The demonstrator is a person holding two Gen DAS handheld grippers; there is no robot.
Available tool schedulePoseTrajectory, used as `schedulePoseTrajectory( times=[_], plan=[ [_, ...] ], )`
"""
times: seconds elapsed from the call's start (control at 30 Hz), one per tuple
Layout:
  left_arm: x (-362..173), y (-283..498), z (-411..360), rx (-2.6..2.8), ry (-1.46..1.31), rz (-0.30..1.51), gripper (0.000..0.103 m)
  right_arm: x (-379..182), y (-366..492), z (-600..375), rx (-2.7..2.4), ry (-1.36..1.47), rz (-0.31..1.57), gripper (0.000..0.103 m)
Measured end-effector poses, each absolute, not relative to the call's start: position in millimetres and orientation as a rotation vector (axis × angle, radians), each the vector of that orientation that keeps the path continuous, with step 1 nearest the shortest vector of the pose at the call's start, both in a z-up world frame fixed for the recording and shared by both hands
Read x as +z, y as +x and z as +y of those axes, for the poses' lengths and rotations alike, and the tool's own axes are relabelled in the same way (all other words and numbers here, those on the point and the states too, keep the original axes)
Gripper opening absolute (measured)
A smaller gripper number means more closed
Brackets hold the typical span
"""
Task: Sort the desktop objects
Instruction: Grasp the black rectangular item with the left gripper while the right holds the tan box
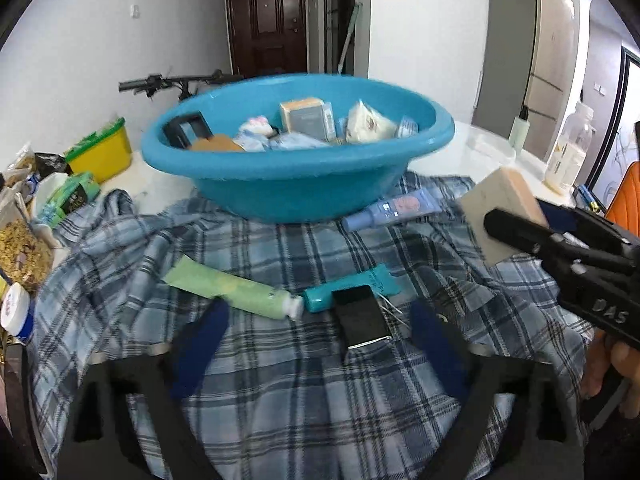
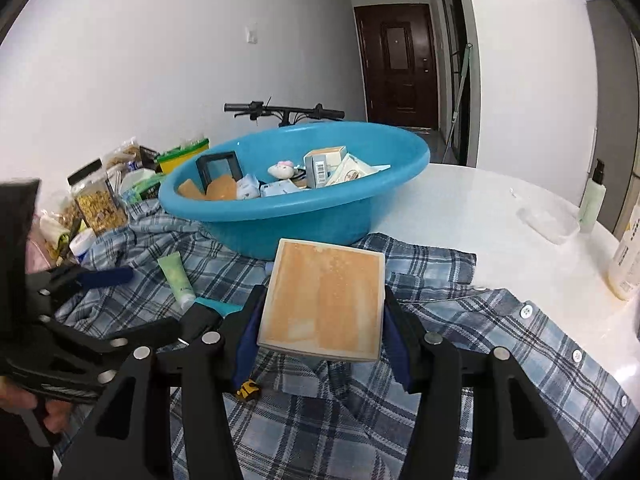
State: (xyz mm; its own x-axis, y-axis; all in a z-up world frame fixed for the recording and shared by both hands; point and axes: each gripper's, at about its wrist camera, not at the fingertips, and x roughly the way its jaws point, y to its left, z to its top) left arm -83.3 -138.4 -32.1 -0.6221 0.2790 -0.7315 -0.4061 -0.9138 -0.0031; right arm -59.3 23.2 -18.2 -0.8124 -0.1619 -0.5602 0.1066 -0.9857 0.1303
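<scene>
A blue basin (image 1: 296, 188) (image 2: 280, 216) holding several small items stands on a plaid shirt (image 1: 280, 380) (image 2: 500, 360). My right gripper (image 2: 322, 316) is shut on a flat orange-and-cream box (image 2: 324, 300) (image 1: 500, 204), held above the shirt in front of the basin. My left gripper (image 1: 320, 344) is open and empty, low over the shirt; between its fingers lie a black clip-like object (image 1: 360, 316), a teal tube (image 1: 344, 292) and a green tube (image 1: 236, 288) (image 2: 176, 276). A lilac tube (image 1: 396, 208) lies by the basin.
Snack packs, a yellow box (image 1: 100, 152) and a white jar (image 1: 16, 308) crowd the left edge. Bottles (image 1: 568, 152) (image 2: 592, 200) and a clear lid (image 2: 548, 220) stand on the white table at the right. A bicycle handlebar (image 2: 280, 110) shows behind.
</scene>
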Motion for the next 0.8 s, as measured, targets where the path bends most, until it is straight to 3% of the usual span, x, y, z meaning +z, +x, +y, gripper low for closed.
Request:
schedulePoseTrajectory(
  times=[0.07, 0.6, 0.63, 0.67, 0.7, 0.8],
  plan=[
    [-41, -90, -133, 2.495, -1.149, 0.226, 0.058, -20, -59, 27, -2.857, 0.887, -0.169, 0.053],
    [-69, -97, -115, 2.410, -1.225, 0.252, 0.057, -32, -63, 37, -2.800, 0.889, -0.263, 0.053],
    [-69, -96, -116, 2.407, -1.224, 0.255, 0.054, -32, -64, 37, -2.798, 0.891, -0.265, 0.053],
    [-68, -95, -116, 2.399, -1.218, 0.246, 0.040, -32, -64, 37, -2.798, 0.893, -0.269, 0.053],
    [-67, -94, -117, 2.394, -1.219, 0.234, 0.035, -32, -64, 37, -2.798, 0.891, -0.272, 0.053],
    [-63, -91, -120, 2.396, -1.205, 0.219, 0.032, -33, -64, 38, -2.799, 0.887, -0.275, 0.053]
  ],
)
